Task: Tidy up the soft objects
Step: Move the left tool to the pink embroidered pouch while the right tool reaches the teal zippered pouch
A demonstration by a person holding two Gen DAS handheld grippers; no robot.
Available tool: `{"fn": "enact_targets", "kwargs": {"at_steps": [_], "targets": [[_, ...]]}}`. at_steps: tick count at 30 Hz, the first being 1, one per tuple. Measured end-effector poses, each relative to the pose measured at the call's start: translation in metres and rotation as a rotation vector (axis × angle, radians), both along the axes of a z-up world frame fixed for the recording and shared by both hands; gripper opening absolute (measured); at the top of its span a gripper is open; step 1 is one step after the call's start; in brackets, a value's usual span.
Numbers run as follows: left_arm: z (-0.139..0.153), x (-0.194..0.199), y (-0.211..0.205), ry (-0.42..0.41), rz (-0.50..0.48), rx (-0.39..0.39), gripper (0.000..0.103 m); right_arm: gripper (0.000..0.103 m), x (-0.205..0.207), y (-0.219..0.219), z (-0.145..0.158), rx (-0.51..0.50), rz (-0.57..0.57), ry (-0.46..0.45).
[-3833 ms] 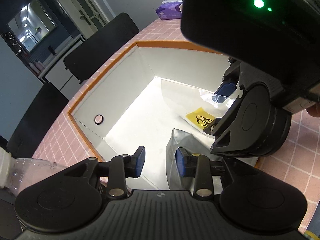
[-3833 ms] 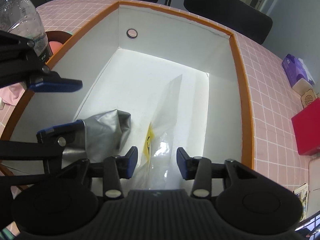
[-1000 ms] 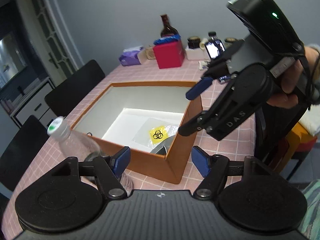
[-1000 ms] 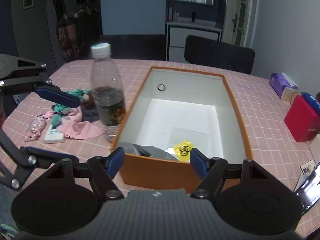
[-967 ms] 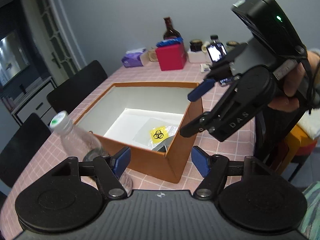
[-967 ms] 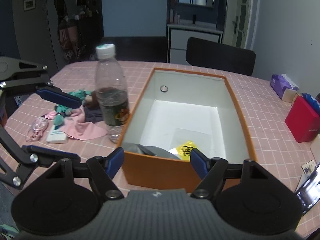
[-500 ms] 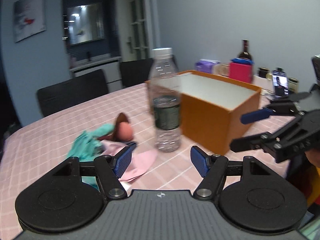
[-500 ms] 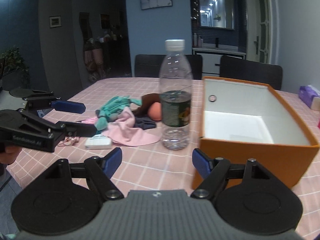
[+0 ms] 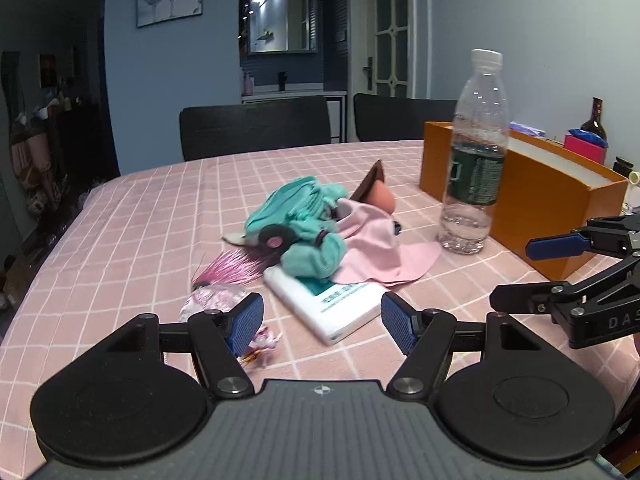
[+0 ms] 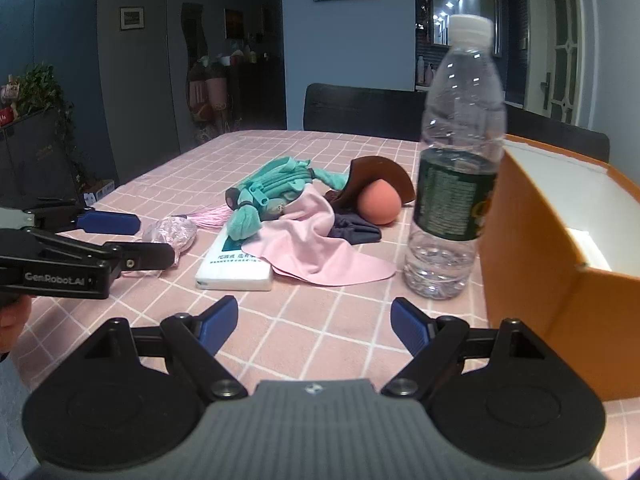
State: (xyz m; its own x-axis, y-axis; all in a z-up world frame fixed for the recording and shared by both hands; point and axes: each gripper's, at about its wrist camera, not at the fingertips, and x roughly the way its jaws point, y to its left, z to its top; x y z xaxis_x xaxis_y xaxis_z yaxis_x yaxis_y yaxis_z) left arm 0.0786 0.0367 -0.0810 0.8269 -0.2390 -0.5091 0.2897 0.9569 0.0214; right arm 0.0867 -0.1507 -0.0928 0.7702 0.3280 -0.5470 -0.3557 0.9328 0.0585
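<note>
Soft-goods heap: teal pouch [image 9: 304,210], pink cloth [image 9: 376,248], white tissue pack [image 9: 328,300]. Location: mid-frame on the pink checked table [image 9: 120,240], left of the water bottle [image 9: 476,152] and orange box [image 9: 552,188].

Left gripper [image 9: 322,322]: unclenched, nothing between jaws; the pack lies dead ahead, long axis slanting lower right.

Right gripper [image 10: 314,324]: jaws opening, empty; heap sits up-left. Left judged nearer.

Dim, bluish indoor light; bright ceiling spots glare in the far wall mirror [image 10: 466,8]. Fisheye bending darkens corners; slight blur throughout.
</note>
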Motion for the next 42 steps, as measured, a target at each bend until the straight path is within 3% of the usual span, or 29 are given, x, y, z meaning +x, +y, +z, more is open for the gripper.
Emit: {"fn": "enact_targets", "kwargs": {"at_steps": [6, 18, 21, 25, 30, 32, 37, 42], "targets": [[-0.010, 0.009, 0.016, 0.030, -0.003, -0.017, 0.080, 0.081, 0.030, 0.022, -0.013, -0.031, -0.006, 0.031], [-0.014, 0.032, 0.036, 0.049, 0.068, 0.076, 0.082, 0.077, 0.067, 0.064, -0.020, -0.061, 0.051, 0.054], [-0.014, 0.047, 0.042, 0.092, 0.098, 0.081, 0.083, 0.077, 0.074, 0.074, -0.017, -0.070, 0.065, 0.036], [-0.018, 0.069, 0.050, 0.189, 0.147, -0.001, 0.083, 0.077, 0.083, 0.083, -0.011, -0.100, 0.079, 0.007], [-0.024, 0.080, 0.048, 0.262, 0.210, -0.005, 0.083, 0.077, 0.091, 0.088, -0.003, -0.131, 0.094, -0.024], [-0.027, 0.081, 0.048, 0.270, 0.219, -0.009, 0.081, 0.077, 0.093, 0.089, -0.001, -0.132, 0.099, -0.030], [-0.026, 0.079, 0.047, 0.265, 0.221, -0.026, 0.063, 0.077, 0.106, 0.097, 0.004, -0.131, 0.103, -0.039], [-0.021, 0.083, 0.052, 0.248, 0.242, -0.031, 0.058, 0.083, 0.124, 0.108, 0.003, -0.155, 0.097, -0.037]]}}
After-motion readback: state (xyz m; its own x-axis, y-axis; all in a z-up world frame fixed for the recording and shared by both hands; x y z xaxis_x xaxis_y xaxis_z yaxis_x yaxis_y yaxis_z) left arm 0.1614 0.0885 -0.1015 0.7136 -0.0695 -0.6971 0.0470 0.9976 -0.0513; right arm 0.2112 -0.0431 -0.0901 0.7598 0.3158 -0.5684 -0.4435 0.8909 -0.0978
